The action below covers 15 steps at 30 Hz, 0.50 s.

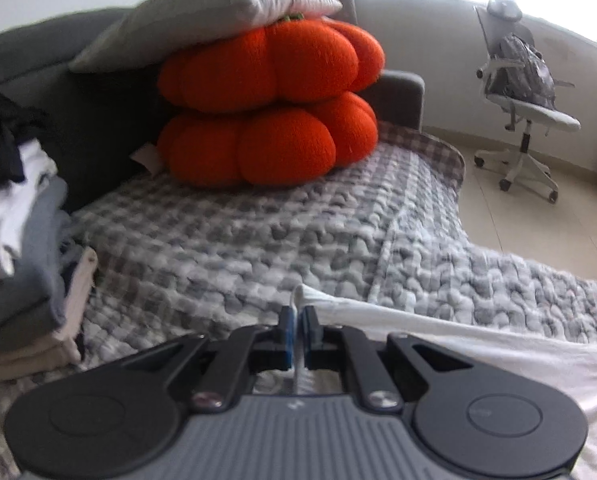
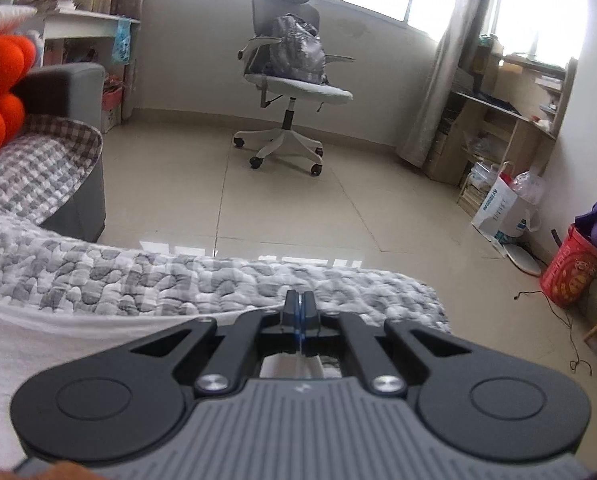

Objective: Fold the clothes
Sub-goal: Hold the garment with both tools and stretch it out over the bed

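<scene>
My left gripper (image 1: 297, 322) is pinching a corner of the white garment (image 1: 478, 344). My right gripper (image 2: 299, 312) is pressed fully together; white cloth shows beneath it, but whether any is caught between the pads I can't tell. The garment lies across the checked quilt (image 1: 258, 240) on the sofa bed, spread toward me between both hands. Looks like the carry-over part of a fold. To do it well: keep both corners level and the edge taut, move the hands together, lay the edge down square, clear of the folded stack (image 1: 22, 240) and orange cushions (image 1: 266, 112), then let go.
</scene>
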Motion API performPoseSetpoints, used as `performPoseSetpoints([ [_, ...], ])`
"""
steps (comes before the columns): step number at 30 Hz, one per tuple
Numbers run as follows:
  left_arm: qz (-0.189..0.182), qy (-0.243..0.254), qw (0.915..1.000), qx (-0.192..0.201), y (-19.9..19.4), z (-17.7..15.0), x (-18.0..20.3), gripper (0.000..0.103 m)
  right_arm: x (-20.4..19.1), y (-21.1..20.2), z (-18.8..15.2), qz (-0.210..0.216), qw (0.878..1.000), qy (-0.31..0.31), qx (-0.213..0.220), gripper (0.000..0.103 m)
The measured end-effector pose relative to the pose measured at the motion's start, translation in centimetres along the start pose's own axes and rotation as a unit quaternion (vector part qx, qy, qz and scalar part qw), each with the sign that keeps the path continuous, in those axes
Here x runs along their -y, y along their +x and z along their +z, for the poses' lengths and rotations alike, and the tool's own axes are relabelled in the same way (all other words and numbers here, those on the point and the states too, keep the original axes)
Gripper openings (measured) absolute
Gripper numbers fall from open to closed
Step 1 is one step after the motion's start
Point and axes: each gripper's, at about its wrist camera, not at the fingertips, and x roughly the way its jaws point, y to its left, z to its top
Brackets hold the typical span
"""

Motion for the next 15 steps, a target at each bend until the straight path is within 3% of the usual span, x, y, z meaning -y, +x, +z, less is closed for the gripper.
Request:
performPoseSetpoints([
  [7, -0.042, -0.018, 0.9989, -0.006, -0.8, -0.2, -1.4, 0.011, 0.4, -0.3, -0.2, 0.026, 0.999, 0.029, -0.015, 0.005],
  [9, -0.054, -0.03, 0.998, -0.013, -1.4, 0.0, -2.1, 0.03, 0.6, -1.0, -0.1, 0.035, 0.999, 0.038, -0.014, 0.011],
  [11, -0.062, -0.042, 0.997, -0.018, -2.2, 0.1, -2.7, 0.039, 0.8, -1.8, 0.0, 0.042, 0.998, 0.045, -0.014, 0.011],
  [15, -0.08, -0.067, 0.9937, -0.042, -3.4, -0.1, -3.7, 0.044, 0.6, -3.4, 0.1, 0.052, 0.997, 0.045, -0.017, 0.013],
])
